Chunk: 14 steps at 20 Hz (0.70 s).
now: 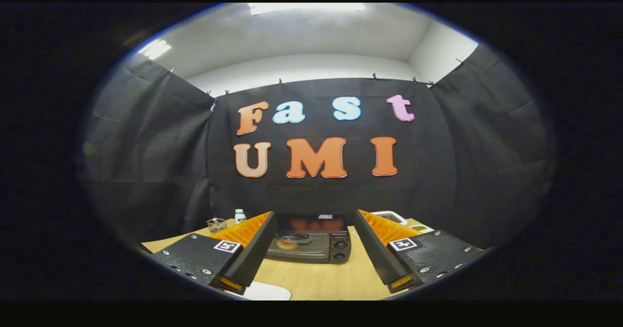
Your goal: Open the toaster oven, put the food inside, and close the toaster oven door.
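Gripper view showed my gripper spread wide and holding nothing, the toaster oven far ahead between its fingers on the table, door apparently shut, so everything remained undone.

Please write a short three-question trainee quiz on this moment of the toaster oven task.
1. True or false: the toaster oven door is closed.
2. What are the gripper fingers doing? A) pressing on the oven handle B) spread apart, holding nothing C) clamped on the small bottle
3. Fill in: the oven stands on the wooden ____, beyond the fingers.

Key: 1 true, it looks closed; 2 B; 3 table.
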Each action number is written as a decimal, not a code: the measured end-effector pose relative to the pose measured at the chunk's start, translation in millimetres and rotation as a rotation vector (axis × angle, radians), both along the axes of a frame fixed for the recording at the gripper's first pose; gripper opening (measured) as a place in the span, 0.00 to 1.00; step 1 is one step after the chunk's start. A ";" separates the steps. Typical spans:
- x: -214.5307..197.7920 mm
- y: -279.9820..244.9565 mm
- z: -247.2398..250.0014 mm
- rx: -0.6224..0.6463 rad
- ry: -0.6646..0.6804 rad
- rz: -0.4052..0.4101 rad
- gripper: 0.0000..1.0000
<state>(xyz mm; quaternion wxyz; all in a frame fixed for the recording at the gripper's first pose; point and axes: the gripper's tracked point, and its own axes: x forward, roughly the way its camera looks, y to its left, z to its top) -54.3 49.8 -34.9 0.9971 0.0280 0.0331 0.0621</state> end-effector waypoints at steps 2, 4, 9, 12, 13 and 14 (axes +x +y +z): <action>-0.4 -12.0 -6.3 -0.008 0.007 -0.008 0.95; -8.3 -13.5 -6.2 -0.006 0.011 0.003 0.95; -15.8 -7.2 4.2 -0.002 -0.019 0.019 0.95; -19.1 1.8 2.3 -0.012 -0.018 0.036 0.95; -18.7 3.4 0.3 -0.021 -0.015 0.035 0.95; -18.9 3.5 -1.7 -0.032 -0.013 0.034 0.95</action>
